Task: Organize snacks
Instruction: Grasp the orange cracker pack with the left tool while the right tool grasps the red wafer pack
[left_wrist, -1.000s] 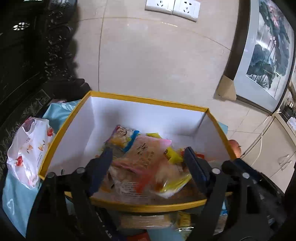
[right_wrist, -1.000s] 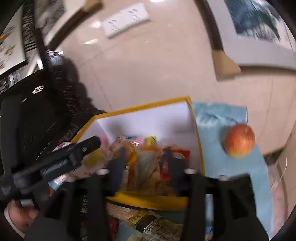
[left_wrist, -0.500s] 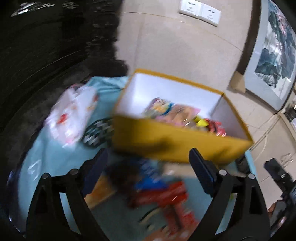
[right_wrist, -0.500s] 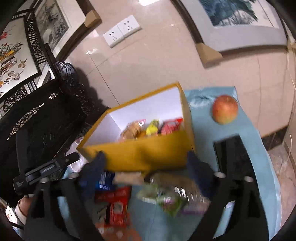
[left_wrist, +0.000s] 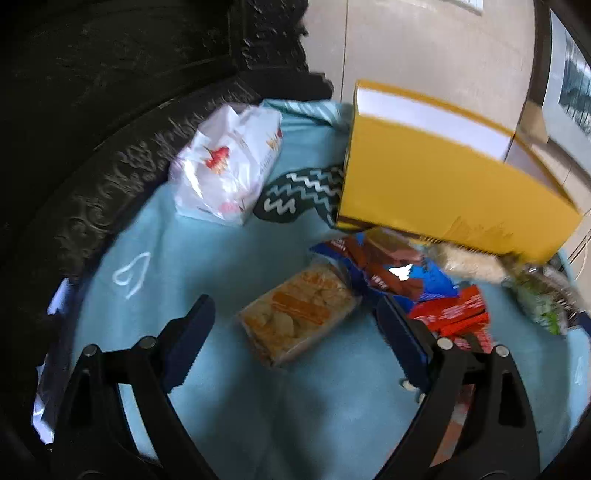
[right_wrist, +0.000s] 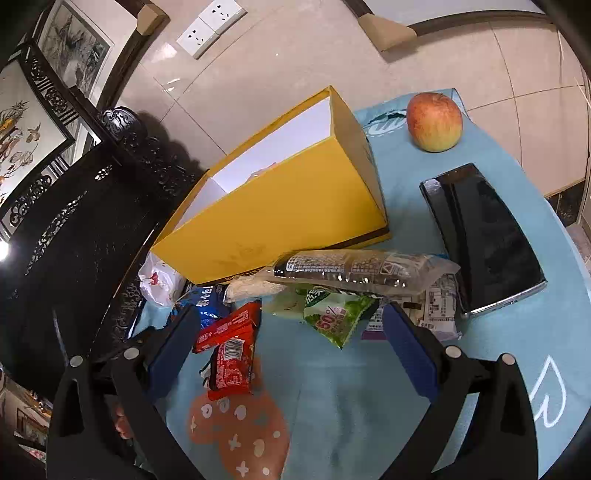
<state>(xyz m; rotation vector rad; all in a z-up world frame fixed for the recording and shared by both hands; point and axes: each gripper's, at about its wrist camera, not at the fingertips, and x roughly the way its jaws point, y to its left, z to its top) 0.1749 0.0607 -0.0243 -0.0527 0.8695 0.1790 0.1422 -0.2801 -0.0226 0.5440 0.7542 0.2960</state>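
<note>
moved: both grippers pulled back, yellow box (left_wrist: 443, 184) now upper right
left gripper (left_wrist: 295, 332): spread wide, empty, cracker pack (left_wrist: 299, 317) between
right gripper (right_wrist: 291, 336): also spread, empty
right view only: apple (right_wrist: 435, 122), phone (right_wrist: 484, 236)

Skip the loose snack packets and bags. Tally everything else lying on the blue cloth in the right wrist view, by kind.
yellow box: 1
apple: 1
black phone: 1
Total: 3
</note>
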